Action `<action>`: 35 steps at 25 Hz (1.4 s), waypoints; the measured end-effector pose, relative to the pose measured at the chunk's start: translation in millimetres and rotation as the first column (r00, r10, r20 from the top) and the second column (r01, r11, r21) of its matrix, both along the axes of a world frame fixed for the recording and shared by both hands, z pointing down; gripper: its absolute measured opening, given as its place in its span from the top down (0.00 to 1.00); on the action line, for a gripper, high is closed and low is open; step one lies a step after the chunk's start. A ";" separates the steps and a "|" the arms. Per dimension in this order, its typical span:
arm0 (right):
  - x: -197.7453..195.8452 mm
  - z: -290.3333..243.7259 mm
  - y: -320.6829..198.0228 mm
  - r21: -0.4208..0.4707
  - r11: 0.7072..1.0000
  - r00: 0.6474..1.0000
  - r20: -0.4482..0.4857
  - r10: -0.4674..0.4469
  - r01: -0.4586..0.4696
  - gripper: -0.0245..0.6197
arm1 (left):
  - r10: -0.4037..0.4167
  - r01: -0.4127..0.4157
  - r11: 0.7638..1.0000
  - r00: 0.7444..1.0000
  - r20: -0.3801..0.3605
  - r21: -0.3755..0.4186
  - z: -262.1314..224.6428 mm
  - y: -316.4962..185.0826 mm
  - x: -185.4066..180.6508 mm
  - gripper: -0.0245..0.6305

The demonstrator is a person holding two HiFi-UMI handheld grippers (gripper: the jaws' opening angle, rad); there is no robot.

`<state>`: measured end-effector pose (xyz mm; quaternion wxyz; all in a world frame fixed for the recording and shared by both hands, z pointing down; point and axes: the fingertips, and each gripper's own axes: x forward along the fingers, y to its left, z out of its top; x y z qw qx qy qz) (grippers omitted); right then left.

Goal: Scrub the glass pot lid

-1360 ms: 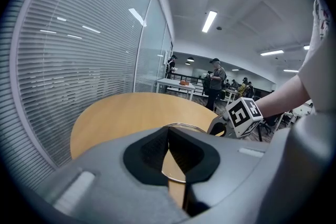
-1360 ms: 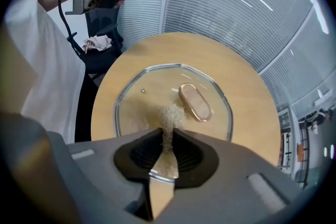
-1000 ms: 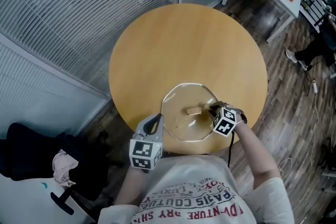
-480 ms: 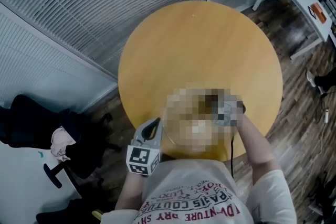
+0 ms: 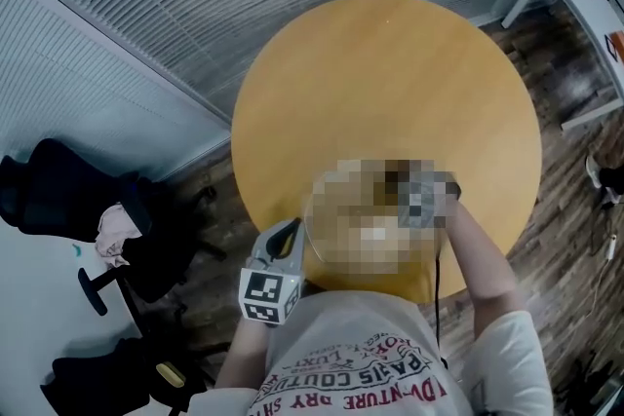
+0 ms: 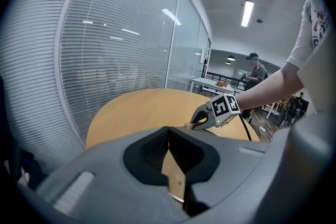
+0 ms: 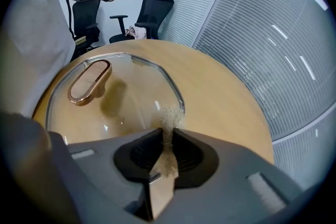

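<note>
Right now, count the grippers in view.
2. The left gripper is at the lid's left rim, jaws shut on it. The right gripper is at the lid's right rim, jaws shut on a pad.

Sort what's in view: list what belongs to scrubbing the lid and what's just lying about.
Belongs to the job:
- glass pot lid, clamped at its rim by the left gripper
- tan scrub pad, pinched in the right gripper
- round table under the lid

Just lying about:
- black office chair
- pale cloth
- white side table
</note>
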<state>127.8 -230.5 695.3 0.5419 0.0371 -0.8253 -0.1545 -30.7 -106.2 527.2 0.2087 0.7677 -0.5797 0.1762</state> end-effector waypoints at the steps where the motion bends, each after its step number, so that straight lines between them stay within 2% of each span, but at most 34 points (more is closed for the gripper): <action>1: 0.5 0.3 1.0 -0.003 1.000 1.000 0.003 -0.006 0.006 0.87 | -0.004 0.004 1.000 1.000 0.001 -0.004 1.3 1.3 1.0 0.95; 11: 20.9 1.2 16.4 0.011 1.000 1.000 -0.009 -0.007 0.008 0.87 | 0.010 -0.010 1.000 1.000 0.001 0.015 -1.7 4.6 15.1 0.95; 22: 45.6 2.1 38.3 0.036 0.995 0.995 -0.001 0.096 -0.096 0.87 | 0.069 -0.069 0.997 0.998 -0.007 0.022 -5.0 8.4 16.8 0.95; 35: 70.2 3.8 79.3 0.028 0.964 0.963 -0.036 0.267 -0.266 0.87 | 0.190 -0.190 0.981 0.982 -0.020 0.032 -8.5 13.2 0.5 0.95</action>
